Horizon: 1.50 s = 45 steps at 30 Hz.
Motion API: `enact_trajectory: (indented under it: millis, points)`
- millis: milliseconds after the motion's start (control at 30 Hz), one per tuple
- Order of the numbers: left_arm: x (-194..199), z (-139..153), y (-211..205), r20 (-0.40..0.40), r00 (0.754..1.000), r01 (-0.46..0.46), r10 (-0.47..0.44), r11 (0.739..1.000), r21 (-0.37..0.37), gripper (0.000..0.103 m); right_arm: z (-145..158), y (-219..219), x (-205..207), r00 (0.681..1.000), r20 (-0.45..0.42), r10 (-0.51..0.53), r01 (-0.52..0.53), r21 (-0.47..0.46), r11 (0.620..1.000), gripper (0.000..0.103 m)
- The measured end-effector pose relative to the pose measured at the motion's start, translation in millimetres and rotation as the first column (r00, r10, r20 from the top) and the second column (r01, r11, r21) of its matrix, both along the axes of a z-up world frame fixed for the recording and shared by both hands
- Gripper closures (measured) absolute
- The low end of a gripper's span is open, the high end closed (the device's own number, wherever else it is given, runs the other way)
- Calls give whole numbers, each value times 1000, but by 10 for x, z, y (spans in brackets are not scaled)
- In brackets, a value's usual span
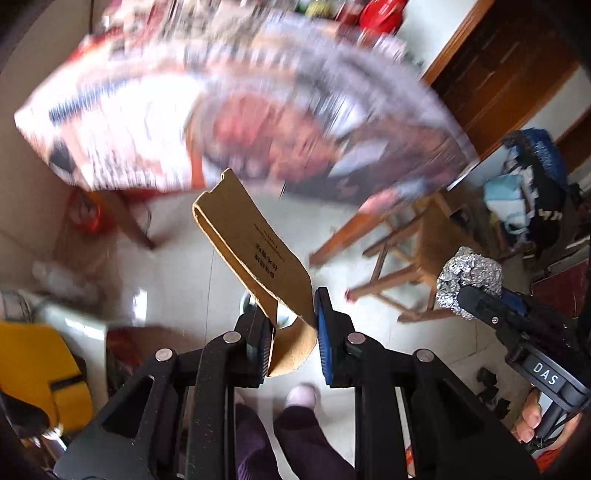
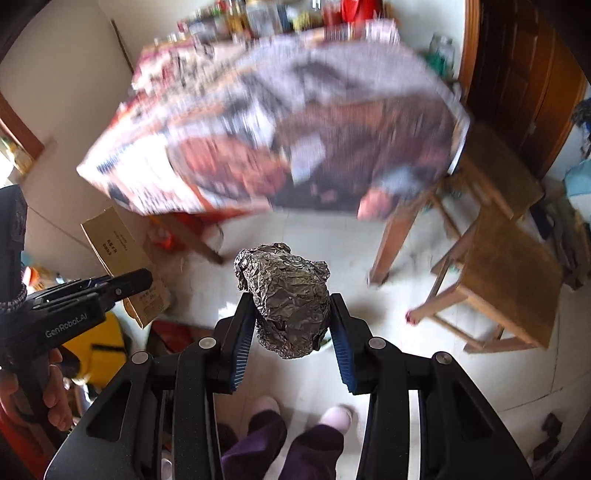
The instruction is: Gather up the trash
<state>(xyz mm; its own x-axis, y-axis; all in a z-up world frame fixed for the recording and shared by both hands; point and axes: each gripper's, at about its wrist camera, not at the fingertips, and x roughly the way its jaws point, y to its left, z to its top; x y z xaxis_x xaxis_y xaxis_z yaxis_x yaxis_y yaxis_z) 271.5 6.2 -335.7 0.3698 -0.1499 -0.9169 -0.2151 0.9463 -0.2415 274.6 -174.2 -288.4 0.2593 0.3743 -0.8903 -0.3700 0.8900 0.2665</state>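
Note:
My left gripper is shut on a flattened brown cardboard box with printed text, held up over the floor; the box also shows in the right wrist view. My right gripper is shut on a crumpled ball of aluminium foil, also seen in the left wrist view at the right. Both are held in the air in front of a table covered with a printed cloth. A white rim shows below the foil, mostly hidden.
Wooden stools stand right of the table. A yellow bag lies at the left. The person's legs and slippers are below on the pale tiled floor. Jars and a red pot crowd the table's far side.

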Motion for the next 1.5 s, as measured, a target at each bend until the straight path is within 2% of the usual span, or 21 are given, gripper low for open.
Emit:
enact_trajectory:
  millis: [200,333,433,567,667,700,800,1100,1133,1167,1233,1367,1500]
  points:
    - [6,-1032,-40,-139,990,-3,-2,999,-37,83,-895,164,51,996,-77,42,-45,-42,998,66]
    - [-15,-1538,-51,-189,982,-13,5,999,-36,83,-1398,277,111,988,-133,75,-79,-22,997,66]
    - [-43,-1847,-27,-220,975,-33,22,998,-45,83,-1662,399,154,983,-143,114,-119,-26,993,66]
    - [-48,-2200,14,-265,964,-37,20,998,-58,83,-1912,510,227,978,-164,133,-132,17,991,64]
    - [-51,-2397,11,-289,957,-25,11,999,-46,83,-2169,568,316,960,-260,103,-110,-12,994,39]
    - [-52,-2443,8,-297,955,-25,12,999,-43,83,-2241,550,335,957,-279,86,-90,-3,996,39]
    - [-37,-2561,-5,-314,949,-41,20,997,-60,83,-2300,469,365,952,-299,60,-56,21,998,39]
    - [378,-2756,-183,-293,956,-14,-15,995,-96,81,-2120,92,460,965,-261,-20,7,-51,999,39]
    - [439,-2780,-200,-288,957,-9,-21,995,-104,75,-2104,64,470,965,-260,-26,13,-53,999,39]
    - [490,-2809,-226,-292,956,-5,-25,995,-102,62,-2079,23,473,966,-257,-34,21,-54,998,39]
    - [580,-2856,-274,-312,950,-9,-16,997,-78,48,-2033,-44,480,966,-253,-52,40,-52,998,39]
    - [624,-2846,-305,-330,944,-17,-2,998,-55,48,-1940,-109,474,966,-250,-70,62,-39,997,39]
    - [537,-2582,-298,-325,946,-22,9,999,-37,48,-1725,-151,438,969,-240,-67,63,-23,998,39]
